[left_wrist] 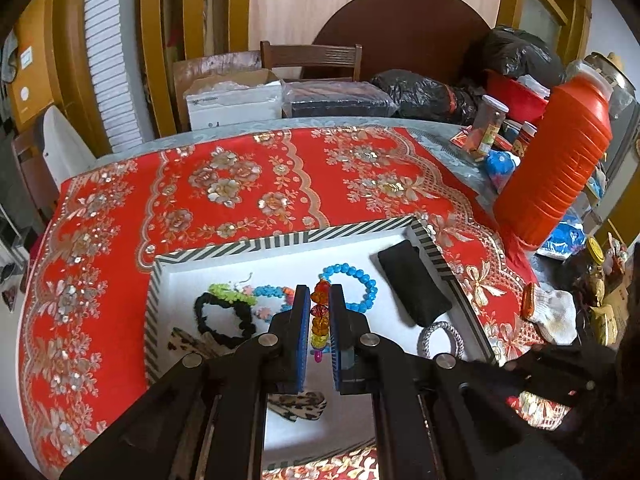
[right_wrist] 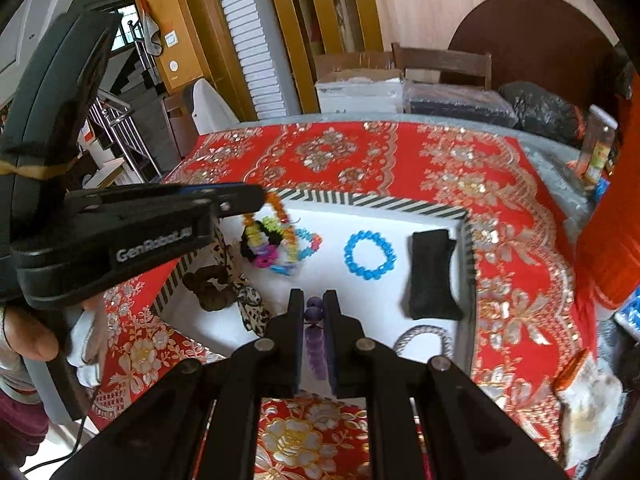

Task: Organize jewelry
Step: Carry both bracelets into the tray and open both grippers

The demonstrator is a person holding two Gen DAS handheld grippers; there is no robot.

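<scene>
**Both tongs clenched on beads above the tray**

The left gripper (left_wrist: 319,320) is clamped on a multicolour bead string (left_wrist: 320,316), orange beads at the top, a pink one at the bottom, hanging over the white tray (left_wrist: 280,240). The right gripper (right_wrist: 312,320) is clamped on a purple bead string (right_wrist: 314,336) at lower centre of its view.

In the tray, left view: a blue bracelet (left_wrist: 354,286) just right of the fingertips, a black pouch (left_wrist: 412,288) at the right wall, a black scrunchie (left_wrist: 222,320) at left, a silver ring (left_wrist: 440,340) lower right. A leopard-print cloth (left_wrist: 298,404) lies below the fingers.

The tray sits on a red floral tablecloth (left_wrist: 240,184). An orange jug (left_wrist: 560,160) stands at the right edge.
</scene>
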